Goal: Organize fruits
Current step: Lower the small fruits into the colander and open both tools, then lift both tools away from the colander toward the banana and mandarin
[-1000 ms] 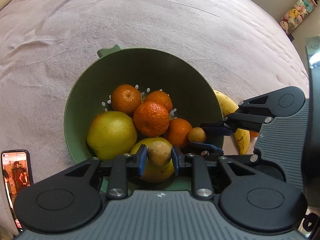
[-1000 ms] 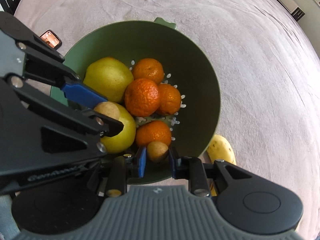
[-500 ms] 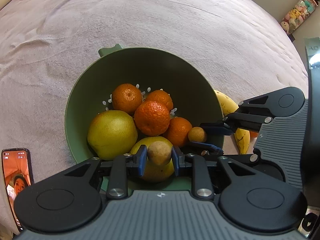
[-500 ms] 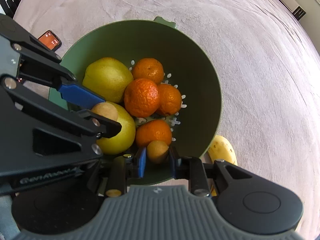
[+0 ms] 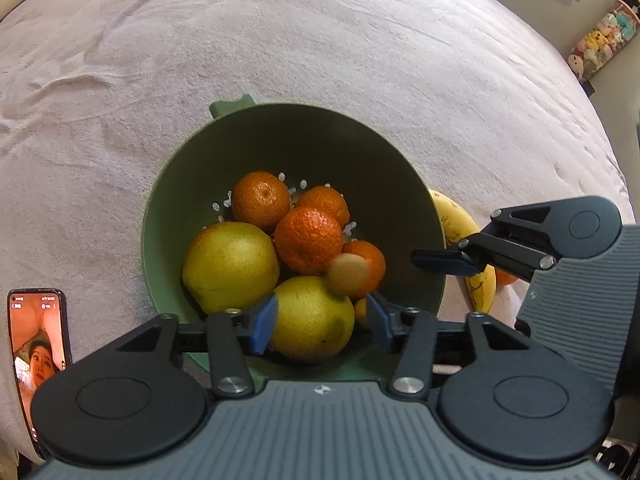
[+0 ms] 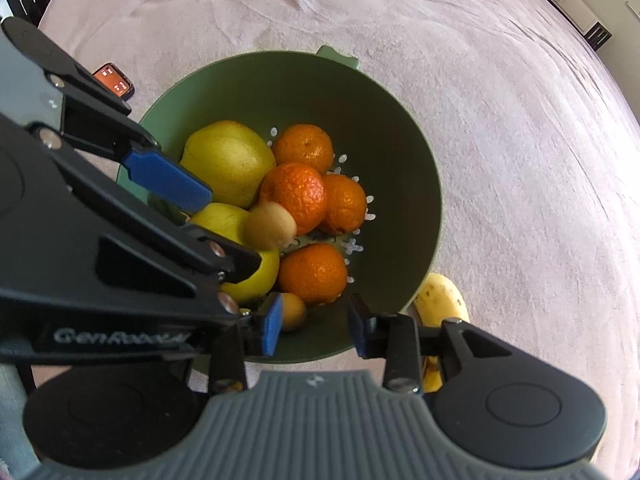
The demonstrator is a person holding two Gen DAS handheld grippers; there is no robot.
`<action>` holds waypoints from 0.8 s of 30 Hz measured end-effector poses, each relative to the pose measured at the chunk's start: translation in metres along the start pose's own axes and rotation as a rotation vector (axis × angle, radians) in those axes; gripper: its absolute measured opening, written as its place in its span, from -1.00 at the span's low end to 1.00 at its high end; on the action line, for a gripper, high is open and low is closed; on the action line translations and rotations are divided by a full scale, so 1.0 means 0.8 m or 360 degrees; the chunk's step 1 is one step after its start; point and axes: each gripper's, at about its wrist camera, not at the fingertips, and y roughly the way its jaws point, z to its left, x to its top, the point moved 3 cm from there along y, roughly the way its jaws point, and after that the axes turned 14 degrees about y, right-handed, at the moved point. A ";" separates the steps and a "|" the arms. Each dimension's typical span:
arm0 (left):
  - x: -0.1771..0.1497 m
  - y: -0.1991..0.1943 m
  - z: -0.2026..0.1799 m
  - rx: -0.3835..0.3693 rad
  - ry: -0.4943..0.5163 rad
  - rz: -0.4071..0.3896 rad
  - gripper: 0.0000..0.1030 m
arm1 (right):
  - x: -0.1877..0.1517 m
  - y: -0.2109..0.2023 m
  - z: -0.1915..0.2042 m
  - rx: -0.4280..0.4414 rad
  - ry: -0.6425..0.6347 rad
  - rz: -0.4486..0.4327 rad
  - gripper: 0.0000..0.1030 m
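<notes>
A: Both grippers have just been opening, and the two small tan fruits they pinched a moment ago are loose. The left gripper (image 5: 322,320) gapes wide with nothing between its pads; its fruit (image 5: 347,274) looks blurred, clear of the pads, over the oranges (image 5: 308,240).

B: And the right?

A: The right gripper (image 6: 314,326) is partly open. Its fruit (image 6: 291,311) lies just beside the left pad (image 6: 272,324), well clear of the other. Both are inside the green bowl (image 6: 400,168), above the pears (image 5: 230,266).
</notes>
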 end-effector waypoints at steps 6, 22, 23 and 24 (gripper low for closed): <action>0.002 -0.012 0.002 0.0002 -0.0031 -0.0072 0.65 | 0.000 -0.013 0.003 -0.0017 0.0013 -0.0059 -0.01; 0.007 -0.042 -0.011 -0.0030 -0.0036 -0.0325 0.70 | -0.028 -0.075 -0.017 -0.0190 0.0290 -0.0344 0.31; 0.008 -0.043 -0.014 -0.0034 -0.0027 -0.0344 0.70 | -0.035 -0.080 -0.020 -0.0209 0.0338 -0.0367 0.32; 0.008 -0.044 -0.017 -0.0043 -0.0020 -0.0363 0.70 | -0.042 -0.084 -0.023 -0.0227 0.0388 -0.0390 0.32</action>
